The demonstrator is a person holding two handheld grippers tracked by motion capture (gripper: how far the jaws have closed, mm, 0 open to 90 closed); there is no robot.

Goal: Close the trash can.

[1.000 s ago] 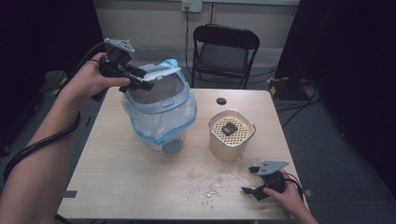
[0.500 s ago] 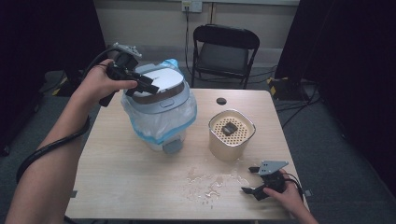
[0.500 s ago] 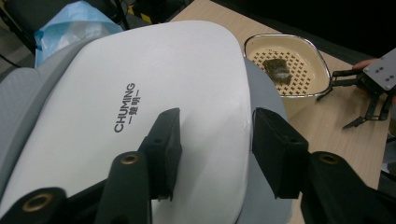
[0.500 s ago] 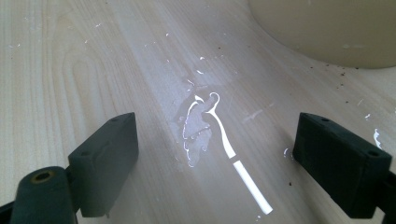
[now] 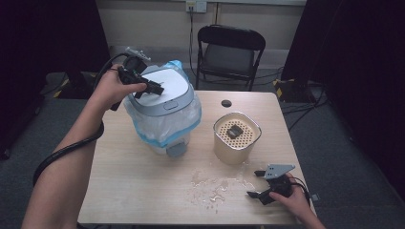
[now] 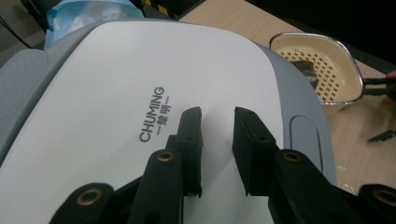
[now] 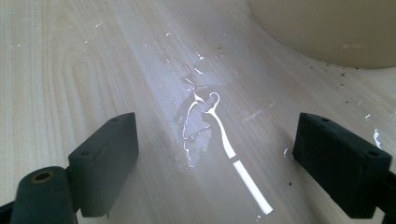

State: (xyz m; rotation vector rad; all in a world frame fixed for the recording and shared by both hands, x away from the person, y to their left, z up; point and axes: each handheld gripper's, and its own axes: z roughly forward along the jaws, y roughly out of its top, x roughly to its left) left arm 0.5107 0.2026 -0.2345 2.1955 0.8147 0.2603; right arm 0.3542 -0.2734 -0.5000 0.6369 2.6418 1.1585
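Resting at the table's far-left part, bin (image 5: 165, 112) stands upright, lid shut, blue liner inside. Left claw (image 6: 217, 114) has just been closing, nearly shut, empty, over lid (image 6: 140, 93). Right claw (image 7: 215, 140) wide open, empty.

1. Beige perforated container (image 5: 236, 136) on the table (image 5: 133, 181), right of centre.
2. Water puddle (image 5: 215, 186) on tabletop, near front.
3. Small dark disc (image 5: 226, 103) near the far edge.
4. Black folding chair (image 5: 231, 51) behind the table.

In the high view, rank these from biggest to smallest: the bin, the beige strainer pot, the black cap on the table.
1. Bin, clearly the largest.
2. Strainer pot, far smaller than the bin.
3. Black cap, tiny; it lies farther from the camera, but that doesn't change the order.
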